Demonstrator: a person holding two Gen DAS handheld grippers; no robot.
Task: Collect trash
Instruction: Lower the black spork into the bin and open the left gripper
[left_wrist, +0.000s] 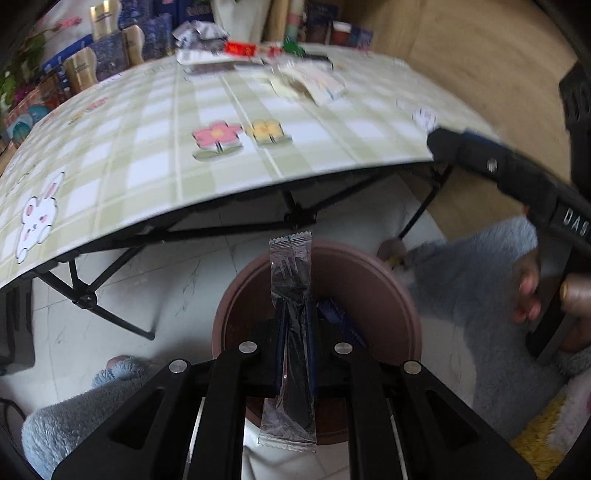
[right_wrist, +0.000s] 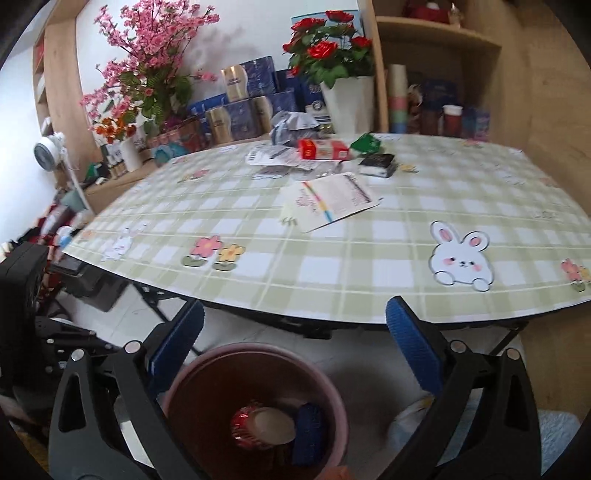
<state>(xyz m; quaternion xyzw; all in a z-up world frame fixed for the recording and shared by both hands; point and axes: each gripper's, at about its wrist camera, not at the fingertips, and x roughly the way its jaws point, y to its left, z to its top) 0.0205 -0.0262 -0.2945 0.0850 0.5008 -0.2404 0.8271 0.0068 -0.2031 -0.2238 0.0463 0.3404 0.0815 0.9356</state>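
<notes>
Left claw holds a wrapped fork over the bin; right claw stands wide open.

The left claw (left_wrist: 293, 332) points steeply down, nearly closed on a clear wrapper with black cutlery (left_wrist: 290, 295), directly above the brown round bin (right_wrist: 334, 398) on the floor. Inside the bin lie a red foil cup (right_wrist: 264, 426) and a blue wrapper (right_wrist: 310, 432). The right claw (right_wrist: 295, 339) is empty, before the surface (right_wrist: 369, 266), where a leaflet (right_wrist: 332, 201), red box (right_wrist: 323, 148) and other litter wait.

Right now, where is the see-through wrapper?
In the left wrist view, the clear wrapper is pinched in the left tool, above the brown bin on the floor.
</notes>
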